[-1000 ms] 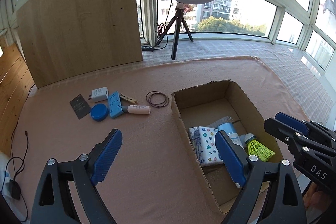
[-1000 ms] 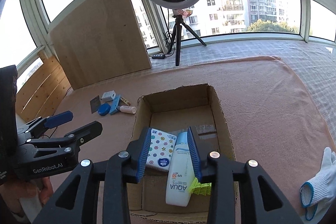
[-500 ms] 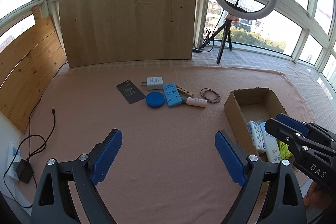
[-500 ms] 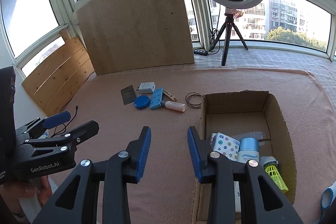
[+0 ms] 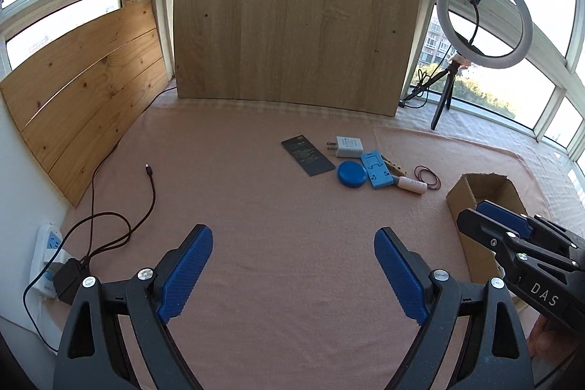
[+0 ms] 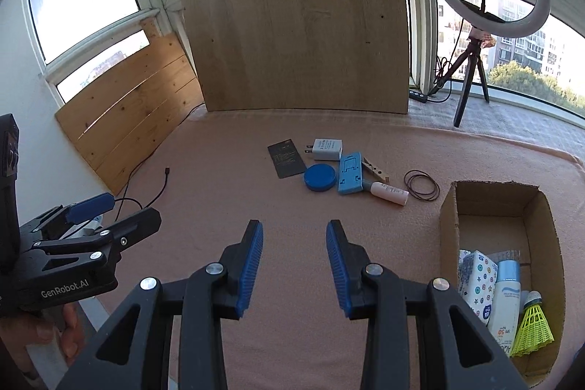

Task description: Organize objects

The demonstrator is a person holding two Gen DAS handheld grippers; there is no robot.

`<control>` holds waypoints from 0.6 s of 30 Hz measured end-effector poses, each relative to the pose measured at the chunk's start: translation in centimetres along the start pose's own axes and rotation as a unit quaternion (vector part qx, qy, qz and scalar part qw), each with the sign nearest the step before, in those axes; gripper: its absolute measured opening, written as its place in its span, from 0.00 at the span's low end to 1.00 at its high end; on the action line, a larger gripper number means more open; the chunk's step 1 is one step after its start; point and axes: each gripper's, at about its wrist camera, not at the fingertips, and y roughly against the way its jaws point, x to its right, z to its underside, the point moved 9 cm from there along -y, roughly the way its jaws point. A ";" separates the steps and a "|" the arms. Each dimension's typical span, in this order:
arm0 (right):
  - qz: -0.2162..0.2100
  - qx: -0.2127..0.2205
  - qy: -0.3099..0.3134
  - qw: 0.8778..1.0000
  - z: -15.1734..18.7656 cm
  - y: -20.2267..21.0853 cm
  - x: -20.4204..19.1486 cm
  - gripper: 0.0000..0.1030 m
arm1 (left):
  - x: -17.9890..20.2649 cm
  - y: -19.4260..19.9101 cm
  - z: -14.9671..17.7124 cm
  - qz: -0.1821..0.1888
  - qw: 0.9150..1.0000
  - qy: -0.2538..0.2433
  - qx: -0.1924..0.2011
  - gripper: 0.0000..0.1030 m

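Pink fleece cloth (image 6: 256, 192) carries a loose cluster of small items: flat black card (image 6: 286, 158), white plug-in charger (image 6: 327, 149), round blue tin (image 6: 320, 177), blue plastic phone stand (image 6: 350, 173), wooden clothespin (image 6: 376, 170), small white tube (image 6: 389, 193), thin dark hair-tie loops (image 6: 421, 189).

Open brown cardboard box (image 6: 448, 207) sits right of the cluster and already holds a patterned tissue pack (image 6: 477, 276), a white sunscreen bottle (image 6: 506, 302) and a yellow shuttlecock (image 6: 532, 320).

Right gripper (image 6: 294, 265): blue pads partly apart, nothing between them, above bare cloth. The cluster lies ahead of it, slightly right; the tube's long axis runs across its line of reach.

Left gripper (image 5: 292, 276): jaws wide, empty. The cluster (image 5: 351, 167) lies ahead and well right of it.

Judgement: right gripper is nearer the tube-and-loops end, beside the box, and looks the better hand for the next pick.
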 end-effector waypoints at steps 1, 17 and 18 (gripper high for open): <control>0.000 -0.001 0.001 1.000 -0.2 -0.3 -0.3 0.32 | -0.5 0.0 0.0 -0.001 1.000 0.002 0.000 0.89; 0.032 -0.114 -0.017 0.993 2.1 -14.8 1.8 0.49 | -4.9 -1.0 0.3 -0.012 1.000 0.021 -0.012 0.90; 0.034 -0.124 -0.018 0.992 2.4 -15.9 2.0 0.49 | -5.2 -1.1 0.5 -0.014 1.000 0.022 -0.014 0.90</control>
